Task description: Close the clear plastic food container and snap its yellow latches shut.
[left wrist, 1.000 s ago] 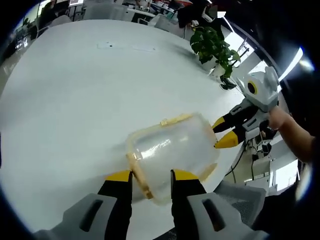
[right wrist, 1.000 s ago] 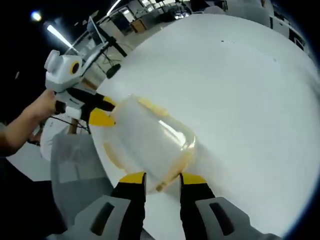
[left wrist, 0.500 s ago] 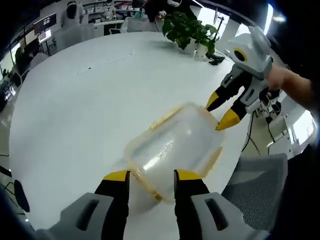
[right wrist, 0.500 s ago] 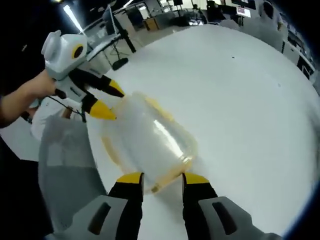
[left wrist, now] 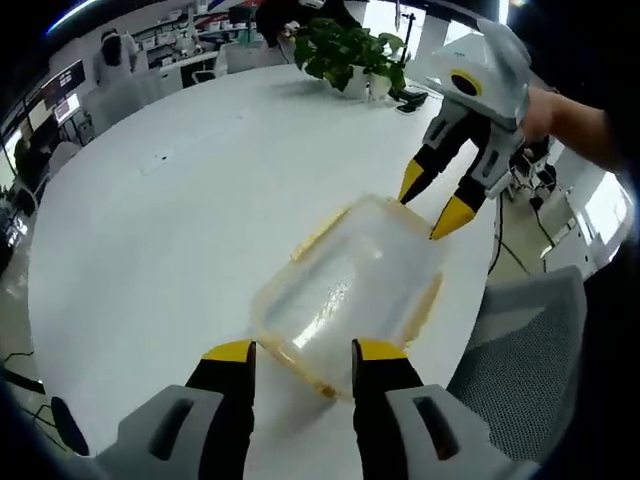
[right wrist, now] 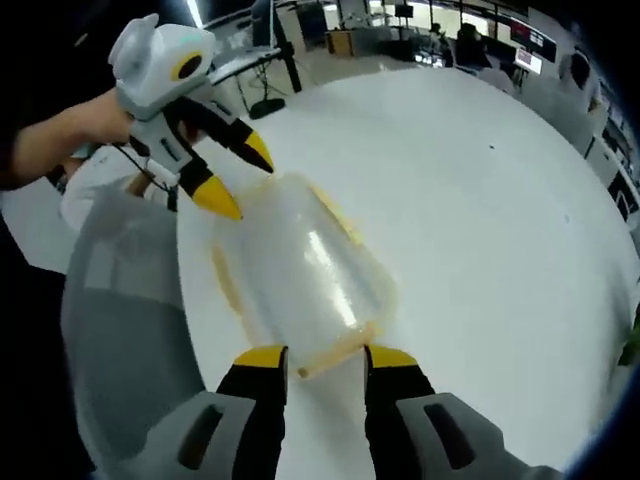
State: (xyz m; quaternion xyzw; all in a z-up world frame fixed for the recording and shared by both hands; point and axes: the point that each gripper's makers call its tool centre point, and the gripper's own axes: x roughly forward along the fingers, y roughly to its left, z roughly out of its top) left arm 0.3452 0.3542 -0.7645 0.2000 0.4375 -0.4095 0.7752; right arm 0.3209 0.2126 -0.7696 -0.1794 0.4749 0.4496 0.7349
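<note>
Clear plastic food container is lying on the white table near its edge, lid on, between the 2 grippers that are meeting it from opposite short ends. In the left gripper view, the left gripper is reaching forward with its 2 yellow-tipped jaws standing apart, 1 on each side of the container's near end, where a yellow latch is running along the rim between them. Whether the tips are pressing the plastic cannot be told. At the far end, the right gripper is coming in from above, jaws spread, their yellow points sitting at the container's far corners.

In the right gripper view, the right gripper is straddling the container at its near end, jaws apart, with another yellow latch lying between the tips. The left gripper is showing at the far end, held by a hand, jaws open against that rim. A grey mesh chair is standing beside the table, and a potted plant is sitting at the table's far side.
</note>
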